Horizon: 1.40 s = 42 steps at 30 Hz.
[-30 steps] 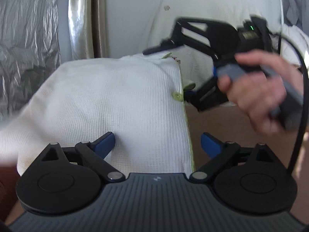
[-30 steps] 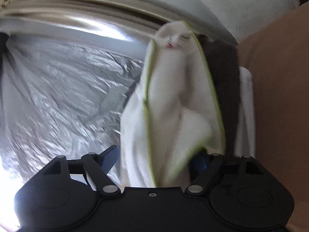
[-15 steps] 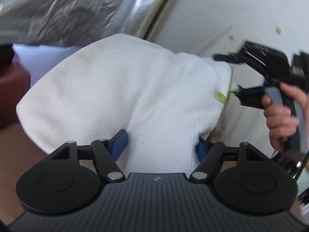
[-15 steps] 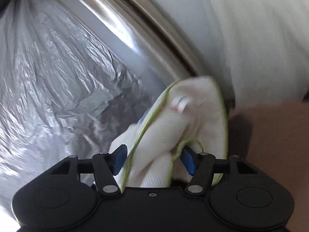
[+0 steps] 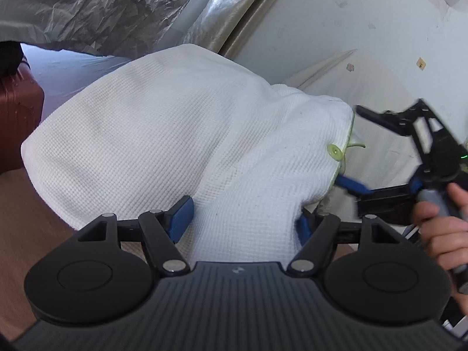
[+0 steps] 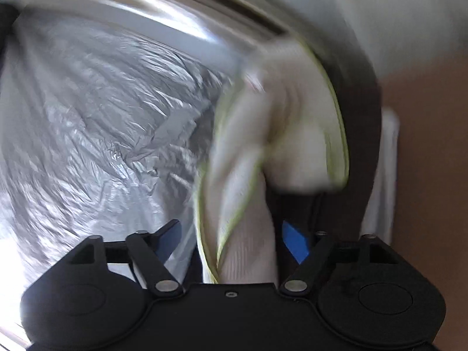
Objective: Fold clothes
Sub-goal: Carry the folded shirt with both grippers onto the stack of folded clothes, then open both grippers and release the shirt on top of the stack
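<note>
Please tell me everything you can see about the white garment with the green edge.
The white garment looks like waffle-knit cotton, with thin lime-green piping and one green button near its edge. It is lifted off the brown surface, bunched and draped, not yet folded flat. The left gripper is shut on a thick bunch of it. In the blurred right wrist view, cloth hangs between the pads of the right gripper, whose jaws are opening; there is a gap at each pad.

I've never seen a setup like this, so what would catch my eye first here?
A white waffle-knit garment with lime-green trim and a green button fills the middle, bunched between the blue pads of the left hand-held gripper. At right, a person's hand grips the right hand-held gripper. Crinkled silver sheeting hangs behind.
</note>
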Motion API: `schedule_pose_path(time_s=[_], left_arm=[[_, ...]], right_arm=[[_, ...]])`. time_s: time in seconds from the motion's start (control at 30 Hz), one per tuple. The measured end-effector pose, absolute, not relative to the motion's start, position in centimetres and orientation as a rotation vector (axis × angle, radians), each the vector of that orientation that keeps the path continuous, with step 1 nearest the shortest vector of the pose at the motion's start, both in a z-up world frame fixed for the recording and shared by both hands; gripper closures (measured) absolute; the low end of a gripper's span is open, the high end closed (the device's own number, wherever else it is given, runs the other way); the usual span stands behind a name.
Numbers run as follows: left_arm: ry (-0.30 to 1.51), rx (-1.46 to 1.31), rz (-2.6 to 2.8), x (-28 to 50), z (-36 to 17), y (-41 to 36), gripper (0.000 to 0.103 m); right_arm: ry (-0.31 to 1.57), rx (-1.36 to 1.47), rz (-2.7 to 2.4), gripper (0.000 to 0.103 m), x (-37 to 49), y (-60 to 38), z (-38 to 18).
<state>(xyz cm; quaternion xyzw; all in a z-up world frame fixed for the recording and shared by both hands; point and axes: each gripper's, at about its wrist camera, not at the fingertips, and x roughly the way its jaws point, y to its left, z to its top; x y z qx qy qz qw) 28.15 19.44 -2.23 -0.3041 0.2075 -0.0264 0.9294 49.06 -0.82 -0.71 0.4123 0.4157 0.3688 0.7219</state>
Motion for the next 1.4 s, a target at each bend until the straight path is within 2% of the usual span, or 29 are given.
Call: schedule_pose_path(time_s=[0.1, 0.17, 0.2, 0.23, 0.27, 0.3, 0.37, 0.43, 0.5, 0.53, 0.63, 0.73, 0.8, 0.87, 0.93, 1.03, 1.1, 1.17, 1.23, 1.4], left_arm=[[0.446, -0.604, -0.059, 28.1, -1.9, 19.4, 0.033], [0.465, -0.582, -0.073, 28.2, -1.6, 19.5, 0.033], [0.468, -0.58, -0.081, 28.1, -1.4, 19.6, 0.033], [0.459, -0.599, -0.09, 28.0, -1.4, 19.8, 0.033], [0.445, -0.632, -0.095, 27.9, -1.4, 20.0, 0.033], [0.43, -0.665, -0.101, 27.8, -1.4, 20.3, 0.034], [0.408, -0.691, -0.129, 27.6, -1.1, 20.4, 0.034], [0.407, -0.693, -0.15, 27.7, -1.0, 20.4, 0.034], [0.44, -0.69, -0.137, 28.1, -1.3, 20.2, 0.034], [0.459, -0.684, -0.124, 28.3, -1.5, 20.0, 0.034], [0.466, -0.632, -0.108, 28.4, -1.1, 18.9, 0.034], [0.454, -0.623, -0.127, 28.3, -0.4, 18.3, 0.033], [0.45, -0.608, -0.133, 28.2, -0.1, 17.9, 0.033], [0.455, -0.581, -0.123, 28.4, 0.0, 17.8, 0.033], [0.459, -0.589, -0.107, 28.5, -0.1, 18.2, 0.033], [0.45, -0.629, -0.099, 28.1, 0.1, 19.3, 0.033], [0.427, -0.651, -0.088, 27.5, 0.5, 20.1, 0.034], [0.384, -0.637, -0.033, 26.6, 1.3, 20.8, 0.033], [0.351, -0.633, 0.0, 25.8, 2.1, 21.3, 0.033], [0.372, -0.63, -0.026, 25.5, 2.6, 20.9, 0.032]], right_arm=[[0.847, 0.879, 0.763, 0.022, 50.1, 0.7, -0.5], [0.785, 0.8, 0.726, 0.015, 51.7, 2.6, 0.9], [0.778, 0.775, 0.694, 0.015, 52.9, 3.7, 1.5], [0.771, 0.761, 0.66, 0.021, 53.8, 4.4, 2.0], [0.751, 0.717, 0.621, 0.065, 54.3, 5.3, 2.6], [0.711, 0.583, 0.599, 0.078, 54.3, 6.8, 3.9], [0.492, 0.197, 0.654, 0.078, 51.5, 9.5, 7.8], [0.232, -0.051, 0.757, 0.08, 47.4, 10.5, 10.0], [0.168, -0.097, 0.732, 0.065, 46.8, 9.5, 9.7], [0.226, -0.108, 0.66, 0.059, 48.0, 9.0, 8.9], [0.403, -0.154, 0.46, 0.06, 50.9, 7.1, 4.4], [0.438, -0.091, 0.364, 0.057, 51.5, 4.9, 2.4], [0.435, -0.011, 0.315, 0.058, 51.7, 3.4, 2.0], [0.391, 0.124, 0.257, 0.07, 51.5, 1.7, 3.1], [0.398, 0.149, 0.162, 0.077, 51.9, 0.3, 3.9], [0.41, 0.055, 0.027, 0.075, 52.0, -0.5, 4.8], [0.364, 0.079, 0.201, 0.065, 49.5, -1.0, 5.4], [0.329, 0.094, 0.4, 0.036, 46.4, -0.7, 5.6], [0.3, 0.08, 0.583, 0.034, 43.1, 0.0, 5.4], [0.36, -0.254, 0.646, 0.037, 37.8, 3.6, 1.9]])
